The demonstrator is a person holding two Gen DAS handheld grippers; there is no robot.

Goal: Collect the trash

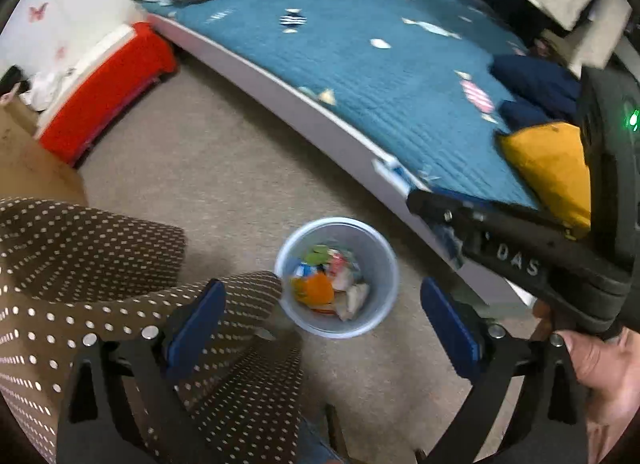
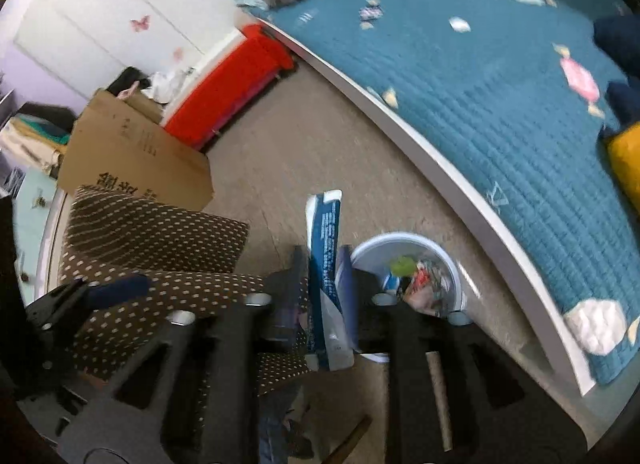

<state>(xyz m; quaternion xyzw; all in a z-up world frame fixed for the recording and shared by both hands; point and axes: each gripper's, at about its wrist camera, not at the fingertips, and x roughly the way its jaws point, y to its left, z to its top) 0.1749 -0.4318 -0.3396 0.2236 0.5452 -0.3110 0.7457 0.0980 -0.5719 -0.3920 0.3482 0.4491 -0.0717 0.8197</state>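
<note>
Right wrist view has the right gripper clamped on a blue-and-white wrapper, which stands up between the jaws just left of the white bin. Crumpled trash already lies inside that bin, which sits on the beige carpet close beside the bed frame. From the other camera, the left gripper hangs spread wide with nothing in it, above the bin and a brown polka-dot cloth. A teal quilt covers the bed, and a red box sits by the wall.
</note>
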